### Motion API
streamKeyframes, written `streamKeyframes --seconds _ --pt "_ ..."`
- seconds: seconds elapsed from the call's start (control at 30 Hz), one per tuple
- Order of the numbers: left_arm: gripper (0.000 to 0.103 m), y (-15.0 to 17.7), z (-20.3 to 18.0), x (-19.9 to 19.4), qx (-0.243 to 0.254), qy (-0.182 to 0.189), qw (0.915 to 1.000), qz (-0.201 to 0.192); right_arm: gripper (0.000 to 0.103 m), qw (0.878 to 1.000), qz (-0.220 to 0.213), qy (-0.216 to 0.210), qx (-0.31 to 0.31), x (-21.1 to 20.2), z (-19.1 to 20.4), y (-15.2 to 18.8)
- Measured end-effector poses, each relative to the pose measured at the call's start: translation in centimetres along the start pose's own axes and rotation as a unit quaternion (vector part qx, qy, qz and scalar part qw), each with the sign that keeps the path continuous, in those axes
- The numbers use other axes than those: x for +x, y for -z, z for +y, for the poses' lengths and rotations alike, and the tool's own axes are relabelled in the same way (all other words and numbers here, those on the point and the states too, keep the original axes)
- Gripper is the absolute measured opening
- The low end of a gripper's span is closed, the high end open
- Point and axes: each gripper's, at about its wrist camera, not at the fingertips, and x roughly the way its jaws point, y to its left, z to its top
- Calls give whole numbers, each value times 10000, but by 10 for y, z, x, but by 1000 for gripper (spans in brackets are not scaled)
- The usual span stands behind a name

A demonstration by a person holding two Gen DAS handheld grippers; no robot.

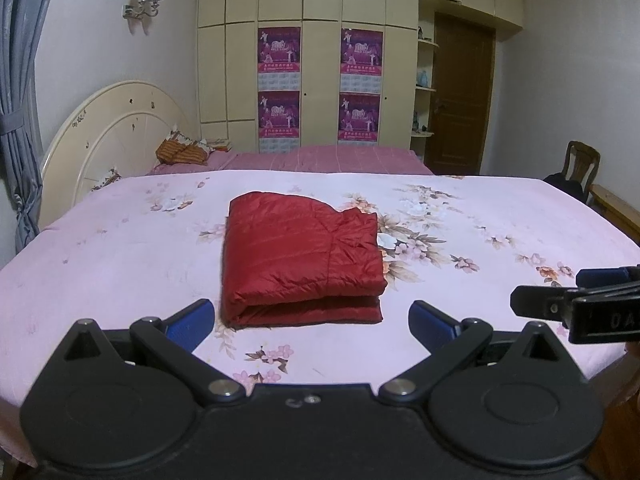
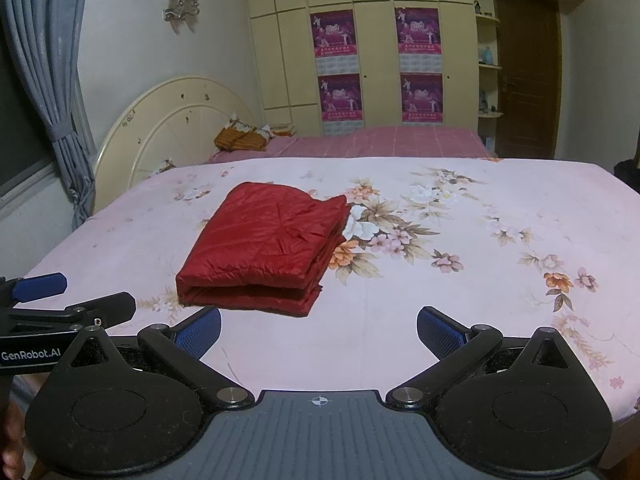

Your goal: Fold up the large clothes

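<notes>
A red quilted jacket [image 1: 300, 258] lies folded into a thick rectangle on the pink floral bedspread [image 1: 120, 264]. It also shows in the right wrist view [image 2: 264, 250], left of centre. My left gripper [image 1: 310, 320] is open and empty, just in front of the jacket's near folded edge. My right gripper [image 2: 318, 330] is open and empty, near the bed's front edge, a little right of the jacket. Each gripper shows at the other view's side: the right one [image 1: 576, 300] and the left one [image 2: 60, 300].
A cream headboard [image 1: 112, 136] stands at the left. A second bed with a pink checked cover [image 1: 328, 158] and a patterned pillow [image 1: 184, 150] lies behind. Wardrobes with posters [image 1: 320, 80] line the far wall. A wooden chair [image 1: 580, 168] and a door [image 1: 460, 96] are at the right.
</notes>
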Motion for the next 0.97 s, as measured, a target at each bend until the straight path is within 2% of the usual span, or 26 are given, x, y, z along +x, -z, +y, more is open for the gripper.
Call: streamKeyframes --seconds 0.53,0.97 --pt "103 -3 1 0 26 -22 10000 -27 103 10000 4 25 -2 0 -2 0" --pt "103 -3 16 1 -94 69 9999 -96 103 10000 19 16 -59 4 8 -1"
